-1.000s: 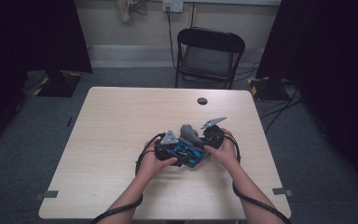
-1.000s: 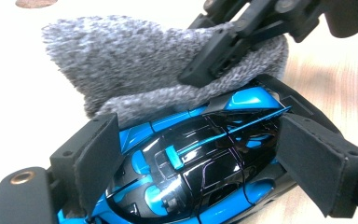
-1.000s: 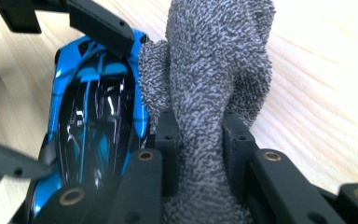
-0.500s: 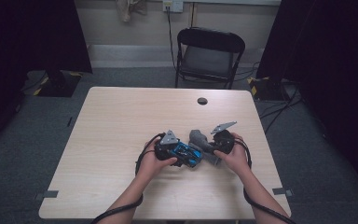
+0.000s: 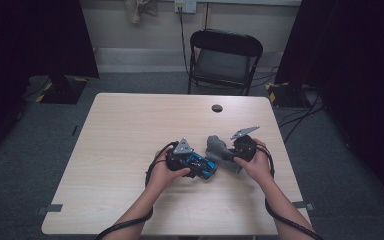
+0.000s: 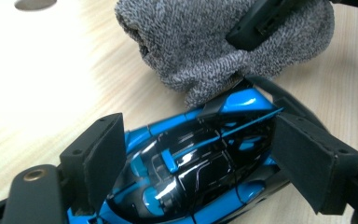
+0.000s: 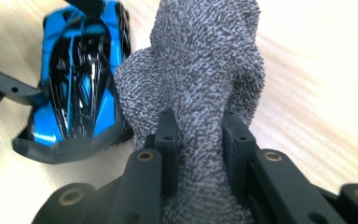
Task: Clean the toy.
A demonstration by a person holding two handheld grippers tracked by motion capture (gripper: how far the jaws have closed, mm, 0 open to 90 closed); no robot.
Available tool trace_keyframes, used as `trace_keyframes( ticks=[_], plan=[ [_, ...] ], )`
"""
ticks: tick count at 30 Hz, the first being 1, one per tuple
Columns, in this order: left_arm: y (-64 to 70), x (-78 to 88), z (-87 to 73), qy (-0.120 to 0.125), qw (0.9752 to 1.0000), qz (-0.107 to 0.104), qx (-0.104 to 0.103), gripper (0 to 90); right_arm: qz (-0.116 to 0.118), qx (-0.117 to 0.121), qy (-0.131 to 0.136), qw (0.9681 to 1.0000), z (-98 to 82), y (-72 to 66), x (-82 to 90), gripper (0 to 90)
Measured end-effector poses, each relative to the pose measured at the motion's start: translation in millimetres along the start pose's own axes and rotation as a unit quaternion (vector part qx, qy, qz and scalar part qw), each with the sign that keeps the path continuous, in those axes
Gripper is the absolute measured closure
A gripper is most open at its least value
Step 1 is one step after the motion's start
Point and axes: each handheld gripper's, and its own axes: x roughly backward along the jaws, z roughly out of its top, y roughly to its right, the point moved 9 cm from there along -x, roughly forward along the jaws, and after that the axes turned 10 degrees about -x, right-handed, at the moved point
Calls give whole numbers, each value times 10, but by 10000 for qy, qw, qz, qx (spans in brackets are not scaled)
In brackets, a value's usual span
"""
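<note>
Nearest the person, at the table's (image 5: 120, 130) six o'clock edge, the left gripper (image 6: 198, 163) brackets the blue toy car (image 6: 200, 163); its jaws have just been closing, contact unclear. At its three o'clock, the right gripper (image 7: 198, 140) pinches the grey cloth (image 7: 200, 65), which hides the car's tail.

A bare recording room set up like a lab.
We see a plain wooden table (image 5: 130, 150) on grey carpet (image 5: 30, 175), black curtains (image 5: 30, 40) on both sides, an empty folding chair (image 5: 224, 60), a wall socket (image 5: 186, 5) and cables (image 5: 300, 117) trailing across the floor.
</note>
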Motion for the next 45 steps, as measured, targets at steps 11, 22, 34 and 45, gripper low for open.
trace_keyframes(
  ticks=[11,22,34,45],
  plan=[
    [-86,342,-25,57,9999,77,98,174,56,137,172,9997,262,-130,116,722],
    [-150,769,-402,-155,9993,147,302,170,376,415,283,9980,505,-523,93,720],
    [-385,1225,-231,101,9984,475,272,160,857,884,165,9923,623,-1029,-110,719],
    [-454,1263,72,304,9986,434,77,157,1132,1239,55,9858,684,-1322,-217,720]
  ],
)
